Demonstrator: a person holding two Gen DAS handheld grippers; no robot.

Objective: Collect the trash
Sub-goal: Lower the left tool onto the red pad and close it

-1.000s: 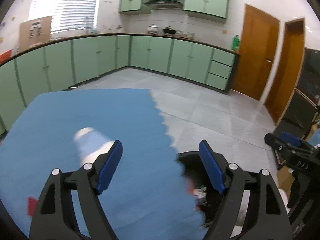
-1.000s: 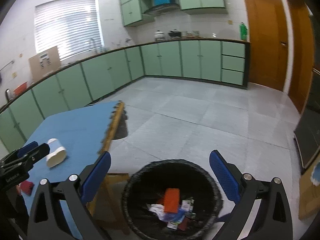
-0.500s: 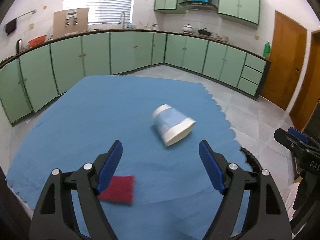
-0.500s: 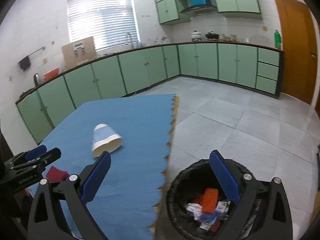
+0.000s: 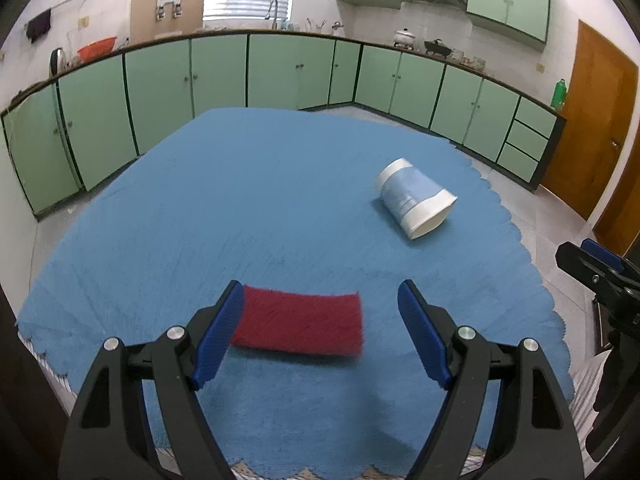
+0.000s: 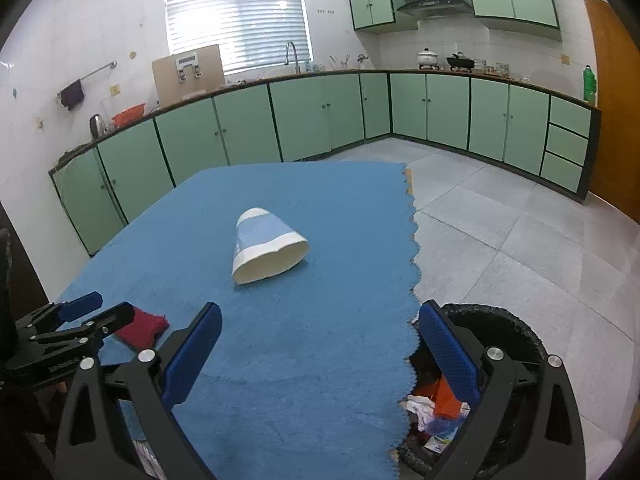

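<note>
A red scrub pad lies flat on the blue table mat, between the fingers of my open left gripper. A blue and white paper cup lies on its side at the far right of the mat. In the right wrist view the cup lies ahead of my open, empty right gripper, and the pad shows at the left by the left gripper. A black trash bin with trash inside stands on the floor by the mat's right edge.
Green cabinets line the walls behind the table. Grey tiled floor lies to the right. A wooden door is at the far right. The mat's scalloped edge runs beside the bin.
Both grippers have swung left from the bin towards the table. My left gripper has come over the red pad, which now lies between its fingers. The cup has not moved.
</note>
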